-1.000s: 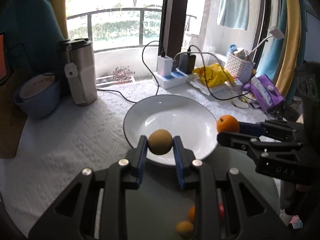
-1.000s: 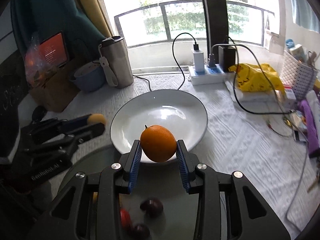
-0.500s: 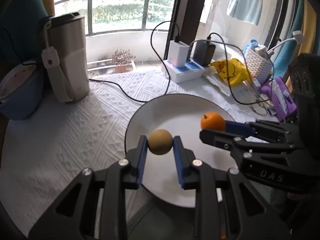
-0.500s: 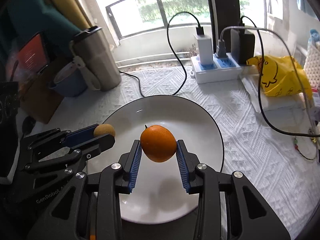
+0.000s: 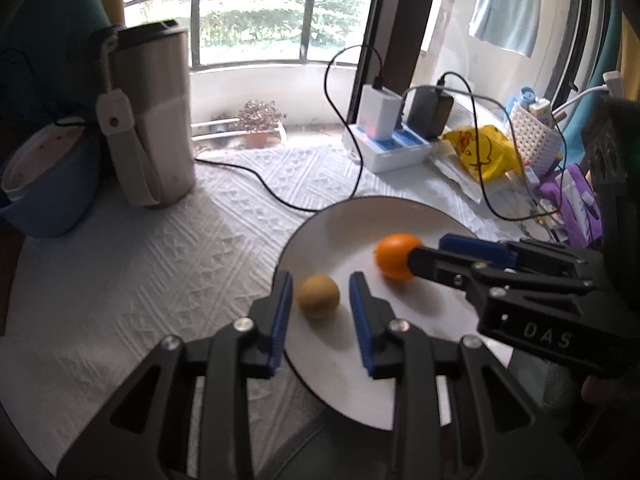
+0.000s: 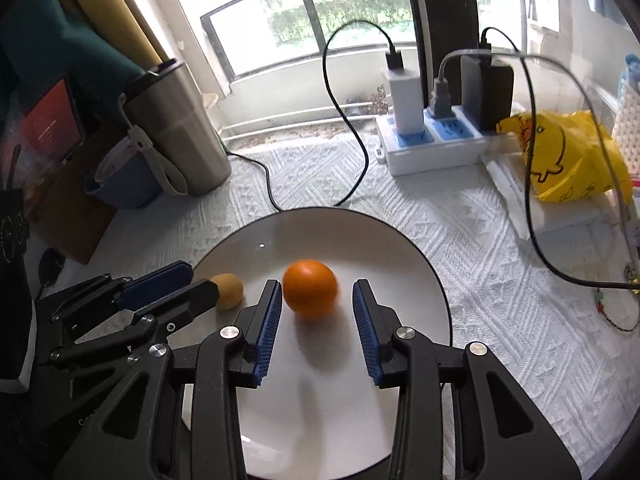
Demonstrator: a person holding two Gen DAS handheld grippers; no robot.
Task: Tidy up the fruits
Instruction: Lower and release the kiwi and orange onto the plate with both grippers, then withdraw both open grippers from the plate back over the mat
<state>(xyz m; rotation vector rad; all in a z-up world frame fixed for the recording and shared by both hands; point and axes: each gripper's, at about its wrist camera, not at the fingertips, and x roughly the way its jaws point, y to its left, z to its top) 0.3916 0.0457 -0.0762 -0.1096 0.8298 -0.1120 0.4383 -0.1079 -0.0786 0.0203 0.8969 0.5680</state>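
Observation:
A white plate (image 5: 360, 228) (image 6: 320, 232) lies on the white textured cloth. Over its near left part my left gripper (image 5: 320, 278) (image 6: 202, 280) has its jaws opening. A small brown round fruit (image 5: 319, 295) (image 6: 229, 291) sits between them on the plate, with a gap to each blue pad. In the right wrist view my right gripper (image 6: 317, 284) (image 5: 424, 250) stands open around an orange (image 6: 310, 288) (image 5: 394, 256). The orange is slightly blurred, with a wide gap on its right side, and casts a shadow on the plate.
A steel tumbler (image 5: 150, 120) and a blue bowl (image 5: 44, 184) stand at the back left. A power strip (image 6: 432, 144) with chargers trails black cables toward the plate's far rim. A yellow bag (image 6: 560, 156) and a white basket (image 5: 532, 140) lie at the right.
Both grippers came forward and down over the plate with their fruit. Both pairs of jaws then widened, so the brown fruit and the orange are out of the pads.

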